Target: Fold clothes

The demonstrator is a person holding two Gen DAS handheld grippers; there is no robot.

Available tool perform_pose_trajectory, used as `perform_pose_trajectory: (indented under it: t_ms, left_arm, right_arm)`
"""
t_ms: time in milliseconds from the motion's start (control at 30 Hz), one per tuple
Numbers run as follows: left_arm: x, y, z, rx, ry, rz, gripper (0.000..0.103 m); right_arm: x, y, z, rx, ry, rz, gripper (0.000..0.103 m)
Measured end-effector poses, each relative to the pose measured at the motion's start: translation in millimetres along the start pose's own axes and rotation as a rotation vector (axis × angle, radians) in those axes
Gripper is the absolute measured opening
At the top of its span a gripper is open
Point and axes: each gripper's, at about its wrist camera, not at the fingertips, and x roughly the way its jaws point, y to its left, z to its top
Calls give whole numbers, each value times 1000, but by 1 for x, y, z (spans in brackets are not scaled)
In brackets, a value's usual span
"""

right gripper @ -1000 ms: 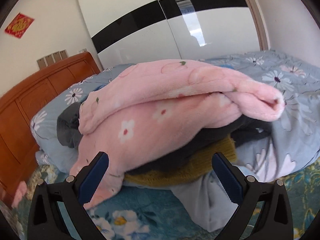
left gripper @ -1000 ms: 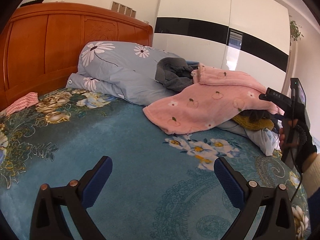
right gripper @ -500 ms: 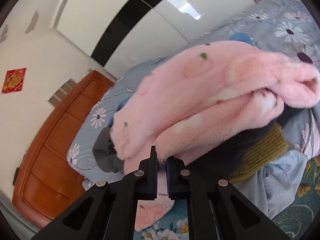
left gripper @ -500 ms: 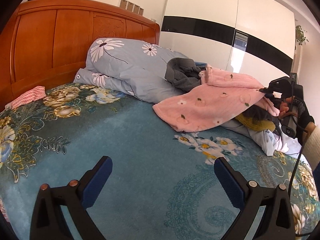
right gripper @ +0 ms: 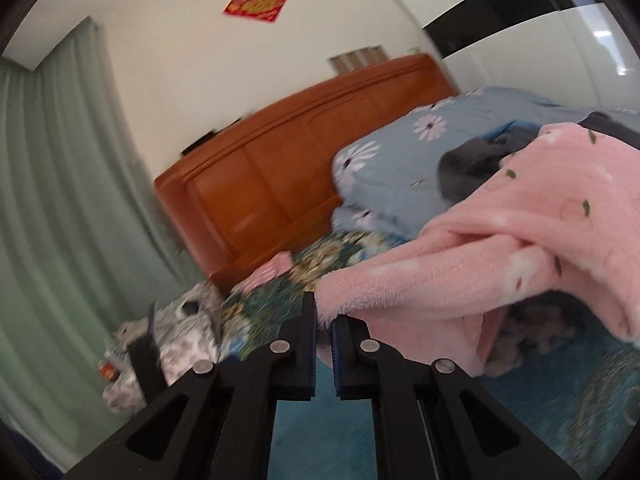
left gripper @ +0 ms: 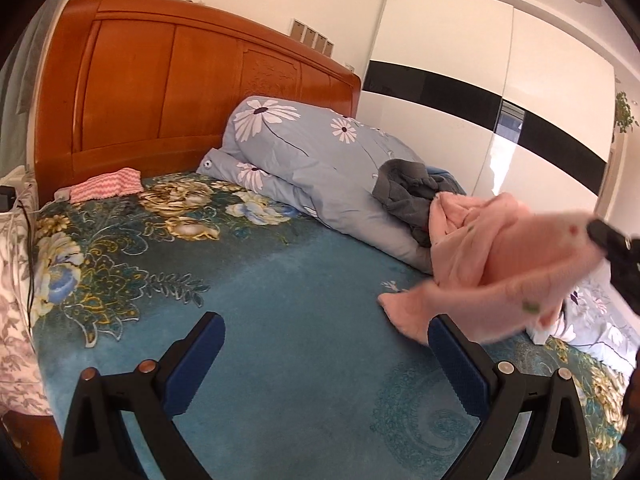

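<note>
Spread below: teal floral bedspread (left gripper: 304, 320), bare toward the orange wooden headboard (left gripper: 192, 92). Over its far-from-headboard side, fluffy pink printed garment (left gripper: 492, 276), long axis trailing from the pile toward the right gripper (right gripper: 323, 320), pinched tight on its edge. Left gripper (left gripper: 324, 354) nearer the bare patch, gaping wide, holding nothing.

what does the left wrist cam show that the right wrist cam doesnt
Only the left wrist view shows the open left gripper over bare blue bedspread, and a potted plant.

Only the right wrist view shows the right gripper's jaws closed on the pink fleece garment, the green curtain and a red wall decoration.

Both show the garment, the wooden headboard, the blue floral duvet and a grey garment.
</note>
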Motion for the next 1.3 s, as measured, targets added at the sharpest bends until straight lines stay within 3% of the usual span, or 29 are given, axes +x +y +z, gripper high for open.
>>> perform_pose_trajectory:
  t_ms: [100,200,333,367,433,500,667,767,800,900,967,1067,1300]
  left_arm:
    - [-10,16,0,-36,-4,28,103]
    - [-16,25,-2,-53,12,40,103]
    - [-16,21,-6,-14,40,37,103]
    - [-14,17,-7,-2,50,34,103]
    - [-6,8,-9,11,73,7,103]
    - [8,-5,-11,23,108,-44,103]
    - [58,-55,-17,128,234,-152,103]
    - [87,-82,-23,180,323,-166,101]
    - [94,-87,-23,186,331,-160,98]
    - [106,-93,-22,175,355,-136,65]
    - [110,-92,-21,156,367,-122,31]
    - [106,-83,-19,128,350,-139,12]
    - [80,-62,3,72,240,-140,7]
  right_arm:
    - [41,13,-50,9,153,90,6]
    - [77,14,-87,12,267,61,6]
    - [96,13,-110,-9,349,5,11]
    - [92,11,-111,-11,354,-15,12]
    - [79,7,-111,-8,351,-58,32]
    - [55,-3,-113,14,328,-98,39]
    - [-7,-41,-113,99,250,-293,45]
    - [-38,-67,-118,198,206,-394,45]
    - [-47,-73,-120,231,192,-417,45]
    - [-71,-86,-128,318,168,-458,45]
    - [-73,-89,-131,339,168,-457,45]
    - [-74,-93,-134,363,172,-450,45]
    - [-62,-89,-133,325,197,-440,45]
